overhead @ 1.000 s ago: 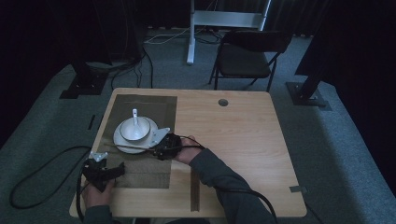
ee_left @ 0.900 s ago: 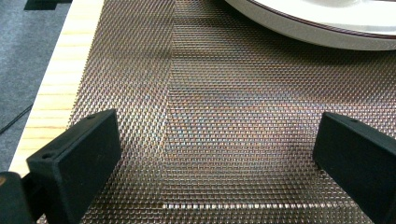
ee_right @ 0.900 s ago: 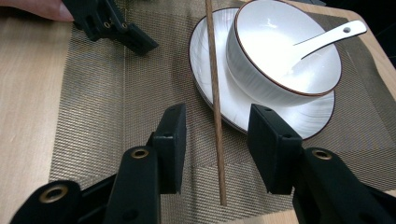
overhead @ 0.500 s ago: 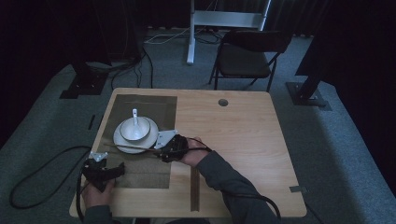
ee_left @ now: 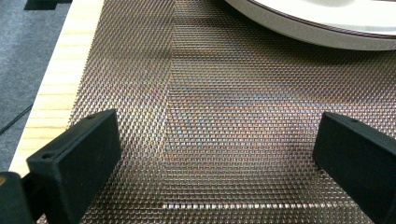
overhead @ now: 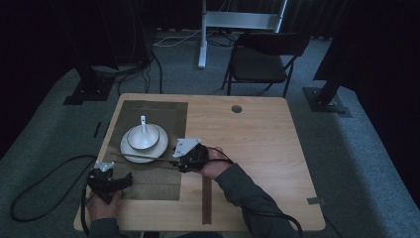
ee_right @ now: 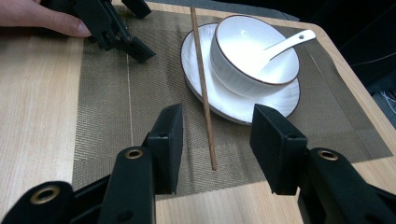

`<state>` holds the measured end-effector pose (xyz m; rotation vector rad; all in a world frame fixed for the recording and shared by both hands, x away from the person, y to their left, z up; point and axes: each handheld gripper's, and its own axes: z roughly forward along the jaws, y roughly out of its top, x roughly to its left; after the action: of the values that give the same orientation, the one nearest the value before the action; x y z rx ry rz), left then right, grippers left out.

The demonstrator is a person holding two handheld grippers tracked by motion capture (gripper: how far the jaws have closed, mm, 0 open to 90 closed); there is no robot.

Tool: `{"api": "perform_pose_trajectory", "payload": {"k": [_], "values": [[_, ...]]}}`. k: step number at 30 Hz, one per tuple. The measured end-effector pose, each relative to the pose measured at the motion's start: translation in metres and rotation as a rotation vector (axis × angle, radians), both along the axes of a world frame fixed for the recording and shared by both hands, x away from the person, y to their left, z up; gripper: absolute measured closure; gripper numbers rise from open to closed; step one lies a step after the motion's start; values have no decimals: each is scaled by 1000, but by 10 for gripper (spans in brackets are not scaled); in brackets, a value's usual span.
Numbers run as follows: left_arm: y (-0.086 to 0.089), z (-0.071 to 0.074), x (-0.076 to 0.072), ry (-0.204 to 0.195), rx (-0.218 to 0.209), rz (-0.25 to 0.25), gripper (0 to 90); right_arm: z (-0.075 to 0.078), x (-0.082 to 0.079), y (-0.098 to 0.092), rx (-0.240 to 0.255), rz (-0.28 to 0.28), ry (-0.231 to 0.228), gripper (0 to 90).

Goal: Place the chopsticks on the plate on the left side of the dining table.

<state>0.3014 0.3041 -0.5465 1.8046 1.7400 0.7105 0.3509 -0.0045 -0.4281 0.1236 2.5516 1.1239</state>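
1. High view: a woven mat (overhead: 148, 144) covers the table's (overhead: 257, 148) left part. On it a plate (overhead: 130, 148) carries a bowl (overhead: 143, 137) with a spoon (overhead: 143, 124). A chopstick (overhead: 141, 157) lies across the plate's near rim, its end by the right gripper (overhead: 184, 157). A second chopstick (overhead: 206, 201) lies on bare wood near the front edge. The left gripper (overhead: 121, 181) rests at the mat's front left corner.
2. Left gripper view: its jaws stand wide apart over the mat (ee_left: 224, 116), nothing between them; the plate's rim (ee_left: 327, 28) lies ahead.
3. Right gripper view: the right gripper (ee_right: 215, 140) has just been opening; its jaws stand spread on either side of the chopstick's end (ee_right: 205, 107) without touching it. The left gripper (ee_right: 116, 28) sits beyond.
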Motion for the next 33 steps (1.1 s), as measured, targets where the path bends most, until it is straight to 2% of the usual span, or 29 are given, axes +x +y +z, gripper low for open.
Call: {"api": "perform_pose_trajectory", "payload": {"k": [7, 23, 33], "values": [[0, 0, 0, -3, -3, 3, 14, -4, -5, -8, -1, -10, -9, 538], [0, 0, 0, 1, -1, 0, 14, -2, -14, -20, 46, -26, -8, 536], [0, 0, 0, 1, 0, 0, 14, -2, -17, -27, 55, -38, -7, 535]]}}
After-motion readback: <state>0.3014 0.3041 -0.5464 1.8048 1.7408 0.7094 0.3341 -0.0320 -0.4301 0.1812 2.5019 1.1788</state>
